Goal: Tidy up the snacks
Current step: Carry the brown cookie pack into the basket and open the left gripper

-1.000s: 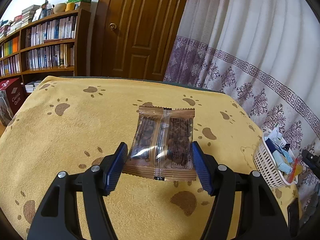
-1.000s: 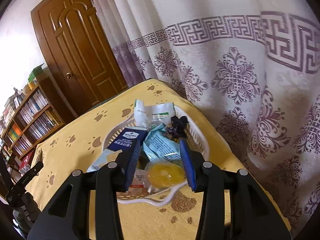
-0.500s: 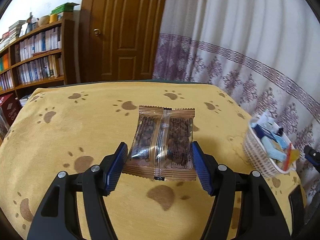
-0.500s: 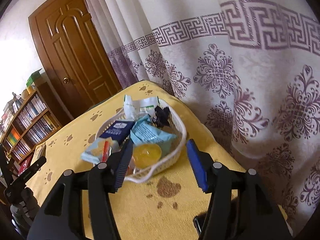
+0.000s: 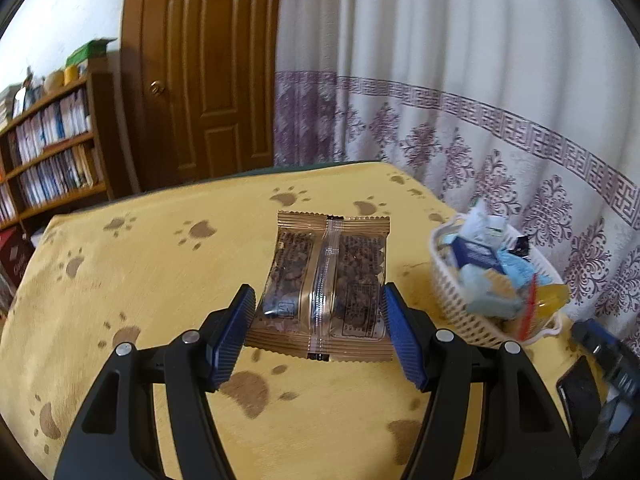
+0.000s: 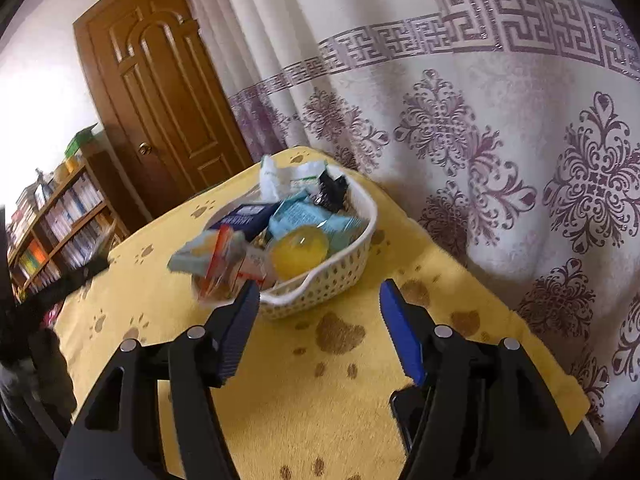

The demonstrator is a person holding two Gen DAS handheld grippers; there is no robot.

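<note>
left gripper (image 5: 320,320): fingers clamp 1 brown snack packet (image 5: 326,280) | right gripper (image 6: 318,320): fingers wide, empty | 1 basket (image 6: 332,280)

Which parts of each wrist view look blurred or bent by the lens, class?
Left wrist view: the held snack packet is sharp, the basket and bookshelf slightly smeared. Right wrist view: the snacks at the basket's near-left edge are motion-blurred; the curtain and door bow from fisheye distortion.
</note>
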